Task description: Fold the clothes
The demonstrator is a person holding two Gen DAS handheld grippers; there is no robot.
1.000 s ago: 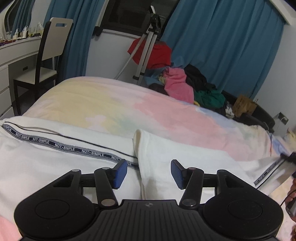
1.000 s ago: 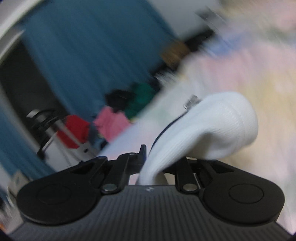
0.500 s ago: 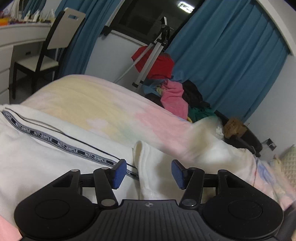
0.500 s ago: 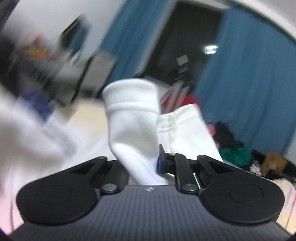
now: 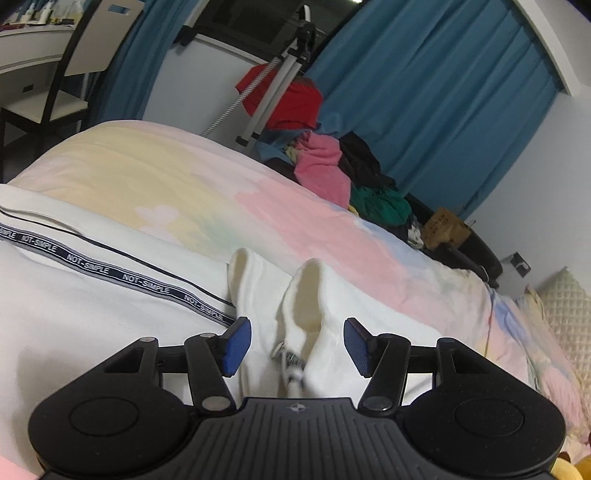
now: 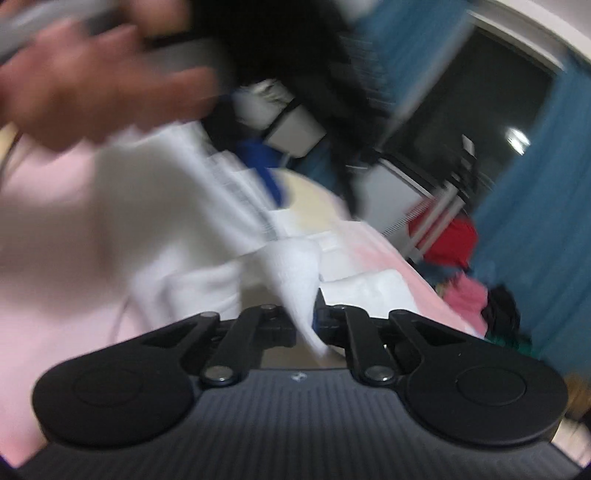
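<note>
Now R tool (image 6: 314,321) is closing, pinching white garment (image 5: 110,314) cuff on the bed (image 5: 295,206); L tool (image 5: 297,345) is opening, cuffs between, untouched.

Black hand-held gripper (image 5: 297,347), blue pads (image 5: 236,343)

I see a bedroom at night. The bed (image 5: 258,199) fills the middle, under a pastel pink, yellow and blue cover. Behind it, blue curtains (image 5: 436,103) hang on both sides of a dark window (image 5: 251,18), with a white wall (image 5: 192,81) below the sill. A tripod (image 5: 273,85) leans near that wall. At far left I make out a white desk (image 5: 26,51) and 1 chair (image 5: 77,66). At far right, a wall socket (image 5: 520,260) and a quilted pillow (image 5: 565,314).
</note>
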